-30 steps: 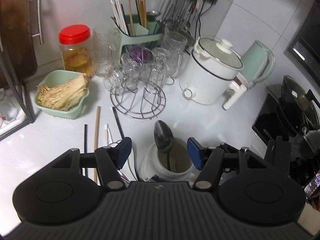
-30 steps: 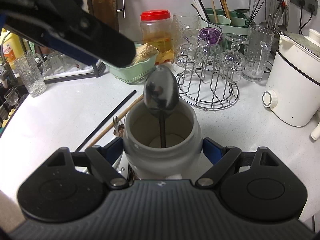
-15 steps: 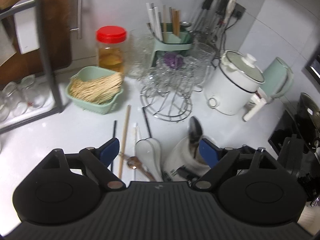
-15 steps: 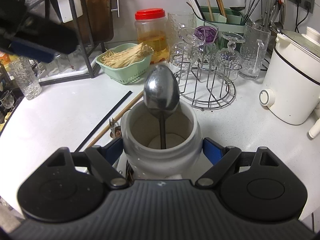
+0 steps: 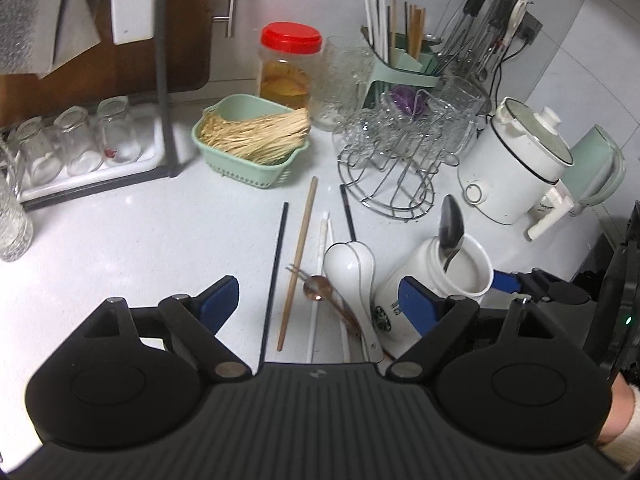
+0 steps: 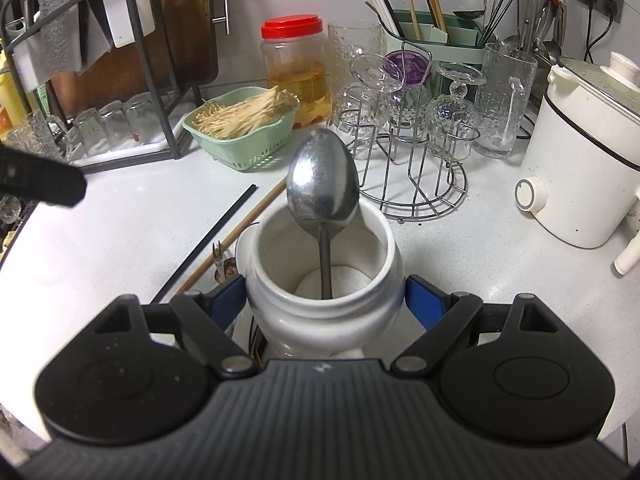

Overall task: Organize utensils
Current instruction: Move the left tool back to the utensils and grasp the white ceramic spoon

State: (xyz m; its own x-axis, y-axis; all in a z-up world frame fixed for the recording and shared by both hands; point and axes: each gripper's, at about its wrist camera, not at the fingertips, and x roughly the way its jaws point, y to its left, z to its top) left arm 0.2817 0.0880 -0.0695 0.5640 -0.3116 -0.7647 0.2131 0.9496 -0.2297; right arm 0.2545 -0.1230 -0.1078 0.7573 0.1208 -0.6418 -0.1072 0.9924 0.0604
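Metal spoon (image 6: 323, 188) stands bowl-up in white jar (image 6: 324, 312) the right gripper (image 6: 325, 304) clamps; left gripper (image 5: 316, 300) gapes.

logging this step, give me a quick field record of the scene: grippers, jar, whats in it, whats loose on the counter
left gripper: open, empty, above the loose utensils
right gripper: shut on the jar, pads on both its sides
jar: white, upright on the counter
in jar: one metal spoon, bowl up
loose on counter: black chopstick, wooden chopstick, white chopstick, white ladle spoon, small brown spoon, left of the jar
behind: green basket of sticks, glass rack, cooker
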